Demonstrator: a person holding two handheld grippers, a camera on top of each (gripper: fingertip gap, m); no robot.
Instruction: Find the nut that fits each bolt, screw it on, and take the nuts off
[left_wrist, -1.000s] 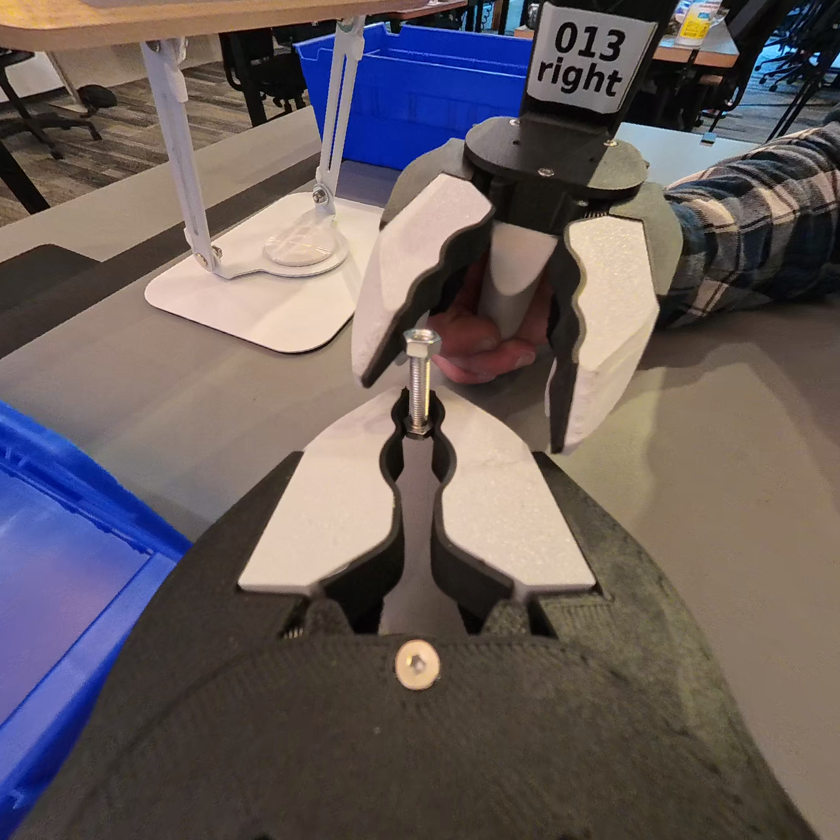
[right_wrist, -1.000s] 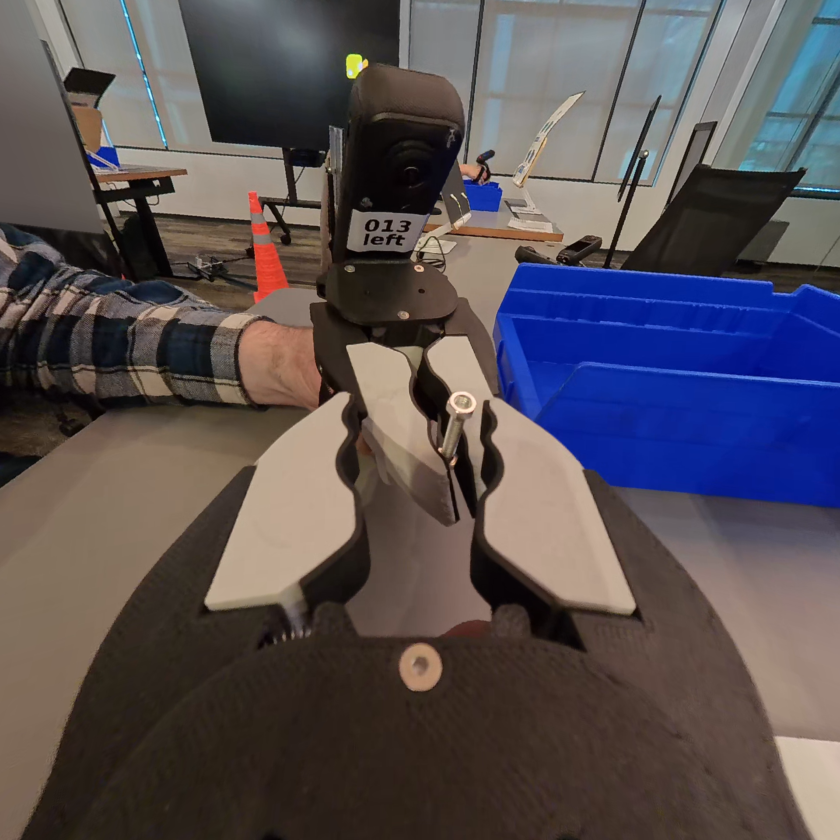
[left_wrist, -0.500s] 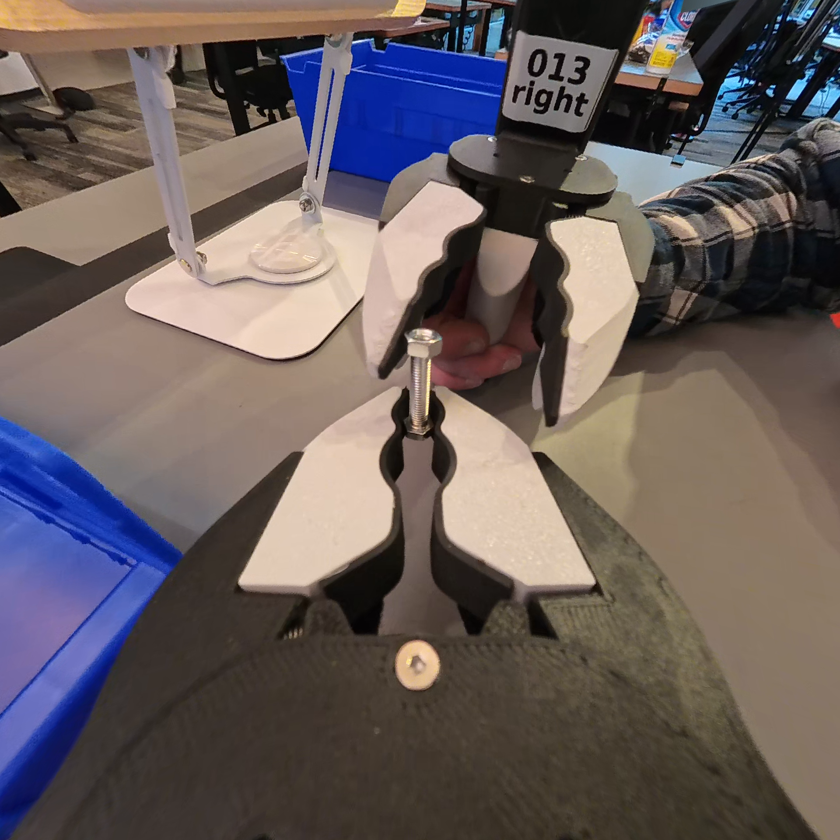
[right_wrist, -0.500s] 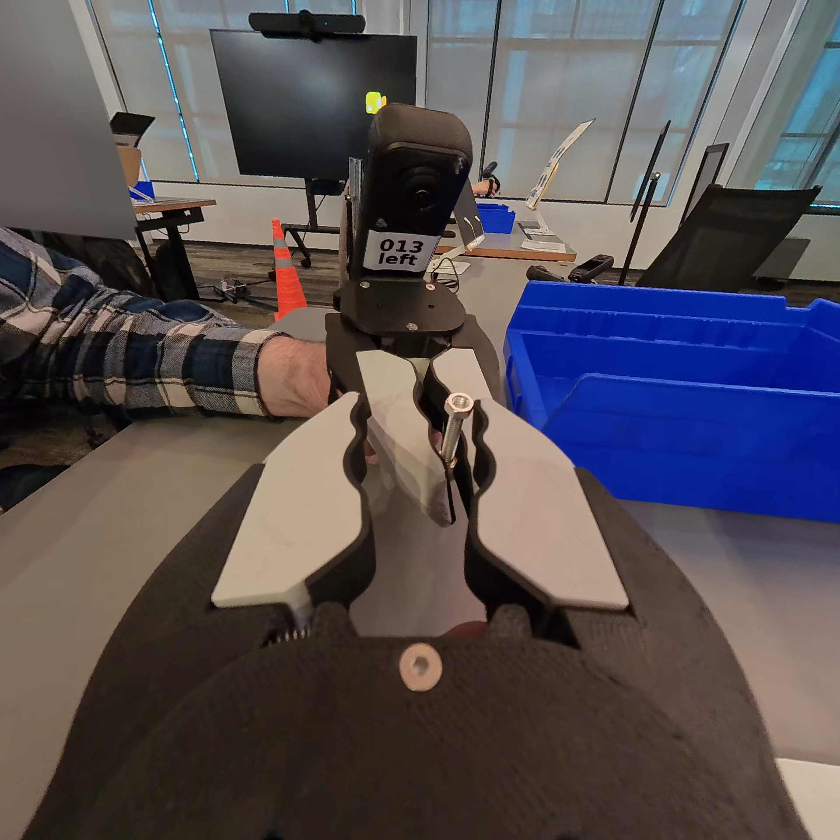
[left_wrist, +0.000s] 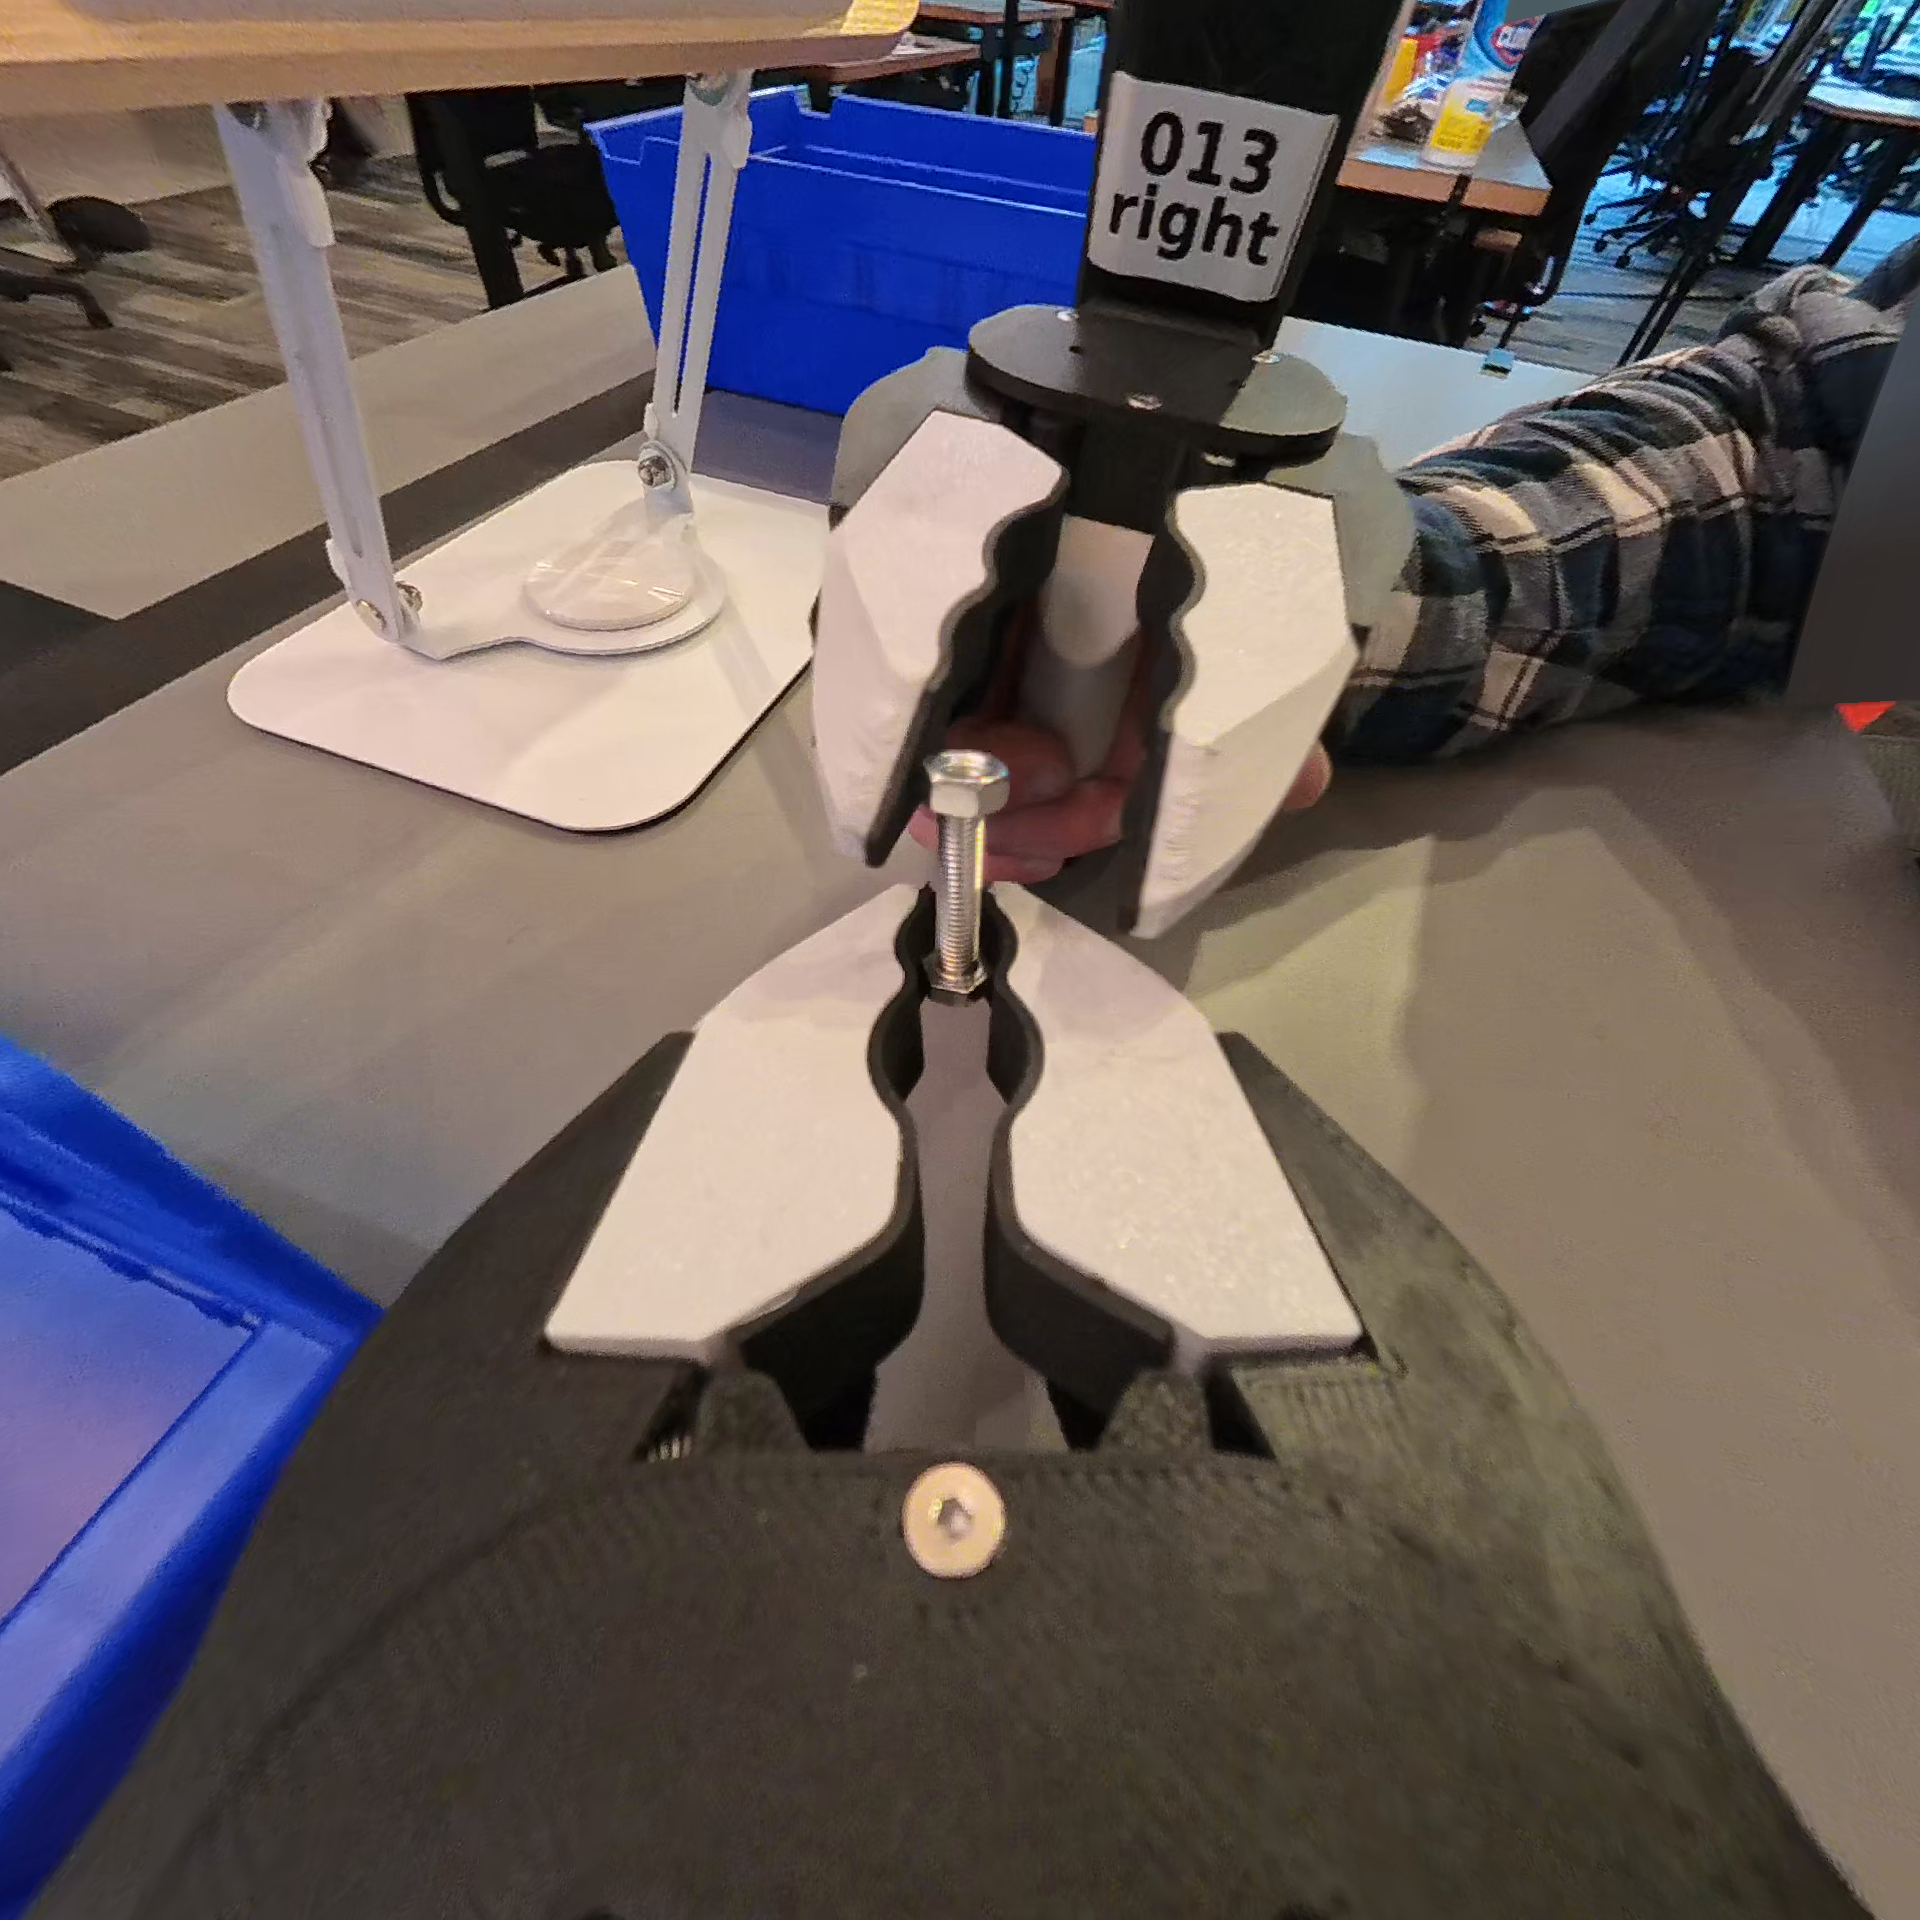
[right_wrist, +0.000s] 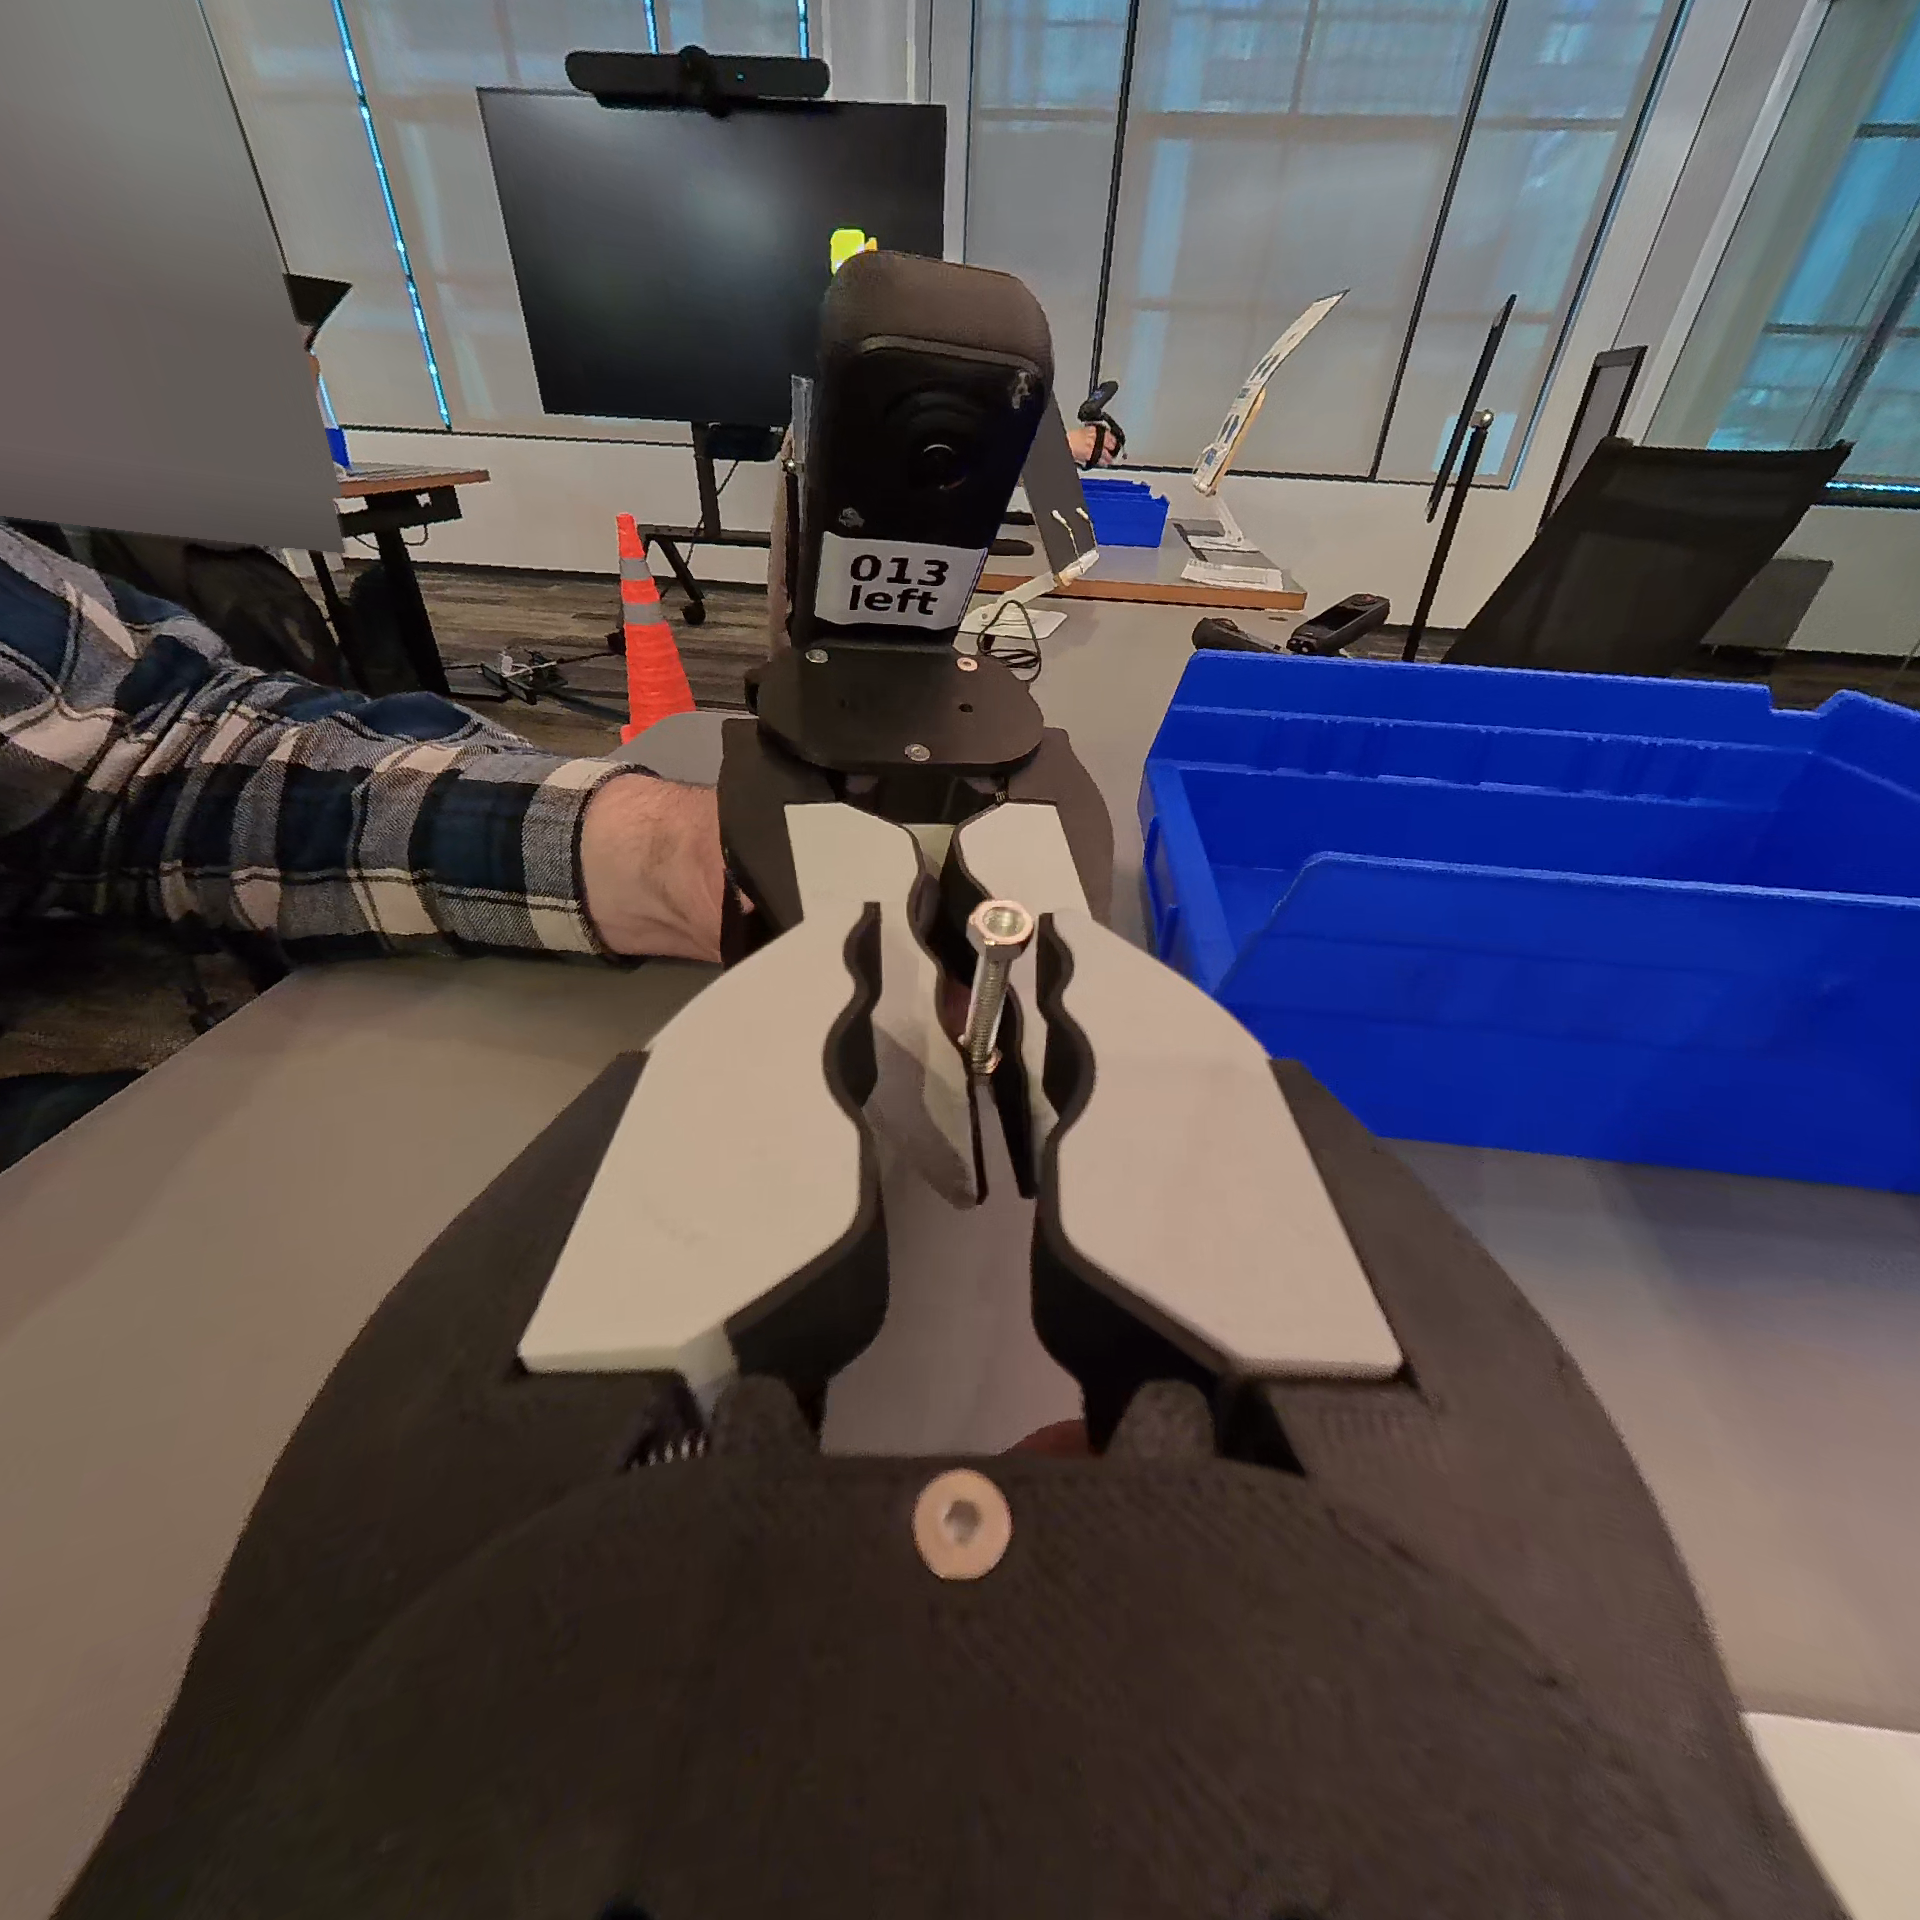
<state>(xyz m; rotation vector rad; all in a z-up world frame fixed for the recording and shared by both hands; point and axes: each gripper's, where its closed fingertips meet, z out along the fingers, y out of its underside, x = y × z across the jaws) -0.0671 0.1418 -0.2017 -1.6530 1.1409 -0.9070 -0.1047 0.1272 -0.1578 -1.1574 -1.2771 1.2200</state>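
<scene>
My left gripper (left_wrist: 961, 920) is shut on the lower end of a silver bolt (left_wrist: 958, 883), which stands upright out of its fingertips. A hex piece (left_wrist: 956, 979) sits on the thread right at the pads, and another hex piece (left_wrist: 964, 781) tops the bolt. My right gripper (right_wrist: 961, 925) faces the left one, its jaws partly open around the bolt's top end (right_wrist: 1000, 927). Its right finger (right_wrist: 1101, 997) is close beside the hex top and the left finger (right_wrist: 800, 997) stands well off. In the left wrist view the right gripper (left_wrist: 1008, 883) hangs over the bolt top.
A blue bin (right_wrist: 1558, 914) stands to the right in the right wrist view, and another (left_wrist: 104, 1403) at the lower left of the left wrist view. A white stand with a flat base (left_wrist: 499, 707) sits on the grey table (left_wrist: 1558, 1039). Plaid sleeves (left_wrist: 1610, 561) hold both grippers. About 5 cm separates my left fingertips from my right. My left tips are roughly 20 cm from the flat base (left_wrist: 499, 707).
My right gripper's jaws have narrowed around the bolt's top end. My left gripper keeps its hold on the bolt, which has not shifted.
</scene>
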